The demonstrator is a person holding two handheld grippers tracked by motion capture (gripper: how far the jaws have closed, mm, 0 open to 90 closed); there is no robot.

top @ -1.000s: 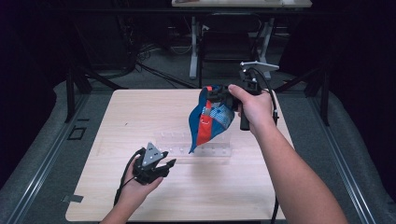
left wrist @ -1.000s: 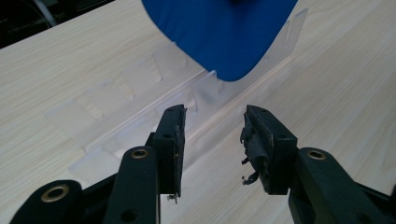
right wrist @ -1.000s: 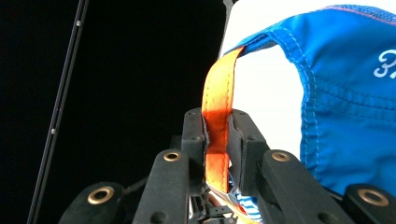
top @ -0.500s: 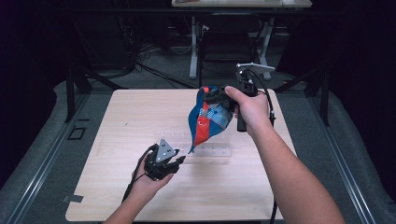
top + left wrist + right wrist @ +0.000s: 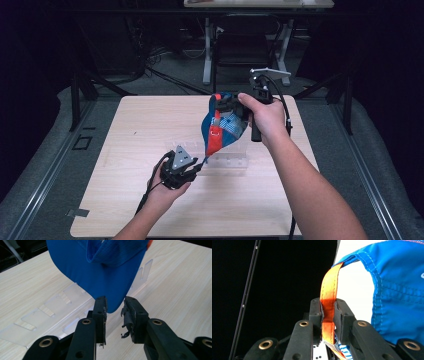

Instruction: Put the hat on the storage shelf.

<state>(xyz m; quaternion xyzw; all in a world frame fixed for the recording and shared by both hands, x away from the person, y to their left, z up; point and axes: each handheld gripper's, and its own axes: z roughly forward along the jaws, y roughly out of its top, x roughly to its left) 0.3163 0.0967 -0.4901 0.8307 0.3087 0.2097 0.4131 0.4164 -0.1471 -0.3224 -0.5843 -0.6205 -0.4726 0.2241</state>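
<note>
1. At the left of the high view, the left gripper is being held low over the wooden table, pointed toward the lower tip of a blue cap.
2. In the left gripper view, the rounded tip of the cap's blue brim is being framed between the two black jaws of the left gripper; the jaws have just been closing, one pad is lying at the brim's edge, a gap is showing at the other pad, and the brim is not yet being pinched.
3. A clear plastic rack is lying flat on the table just beneath the cap, its slotted strips being seen behind the brim in the left gripper view.
4. The cap is being held up above the middle of the table, hanging brim-down, with its orange strap running down the face.
5. At the right, the right gripper is being kept clenched on the strap: in the right gripper view the orange strap is being squeezed between the jaws of that gripper, with the blue crown fabric hanging beside it.
</note>
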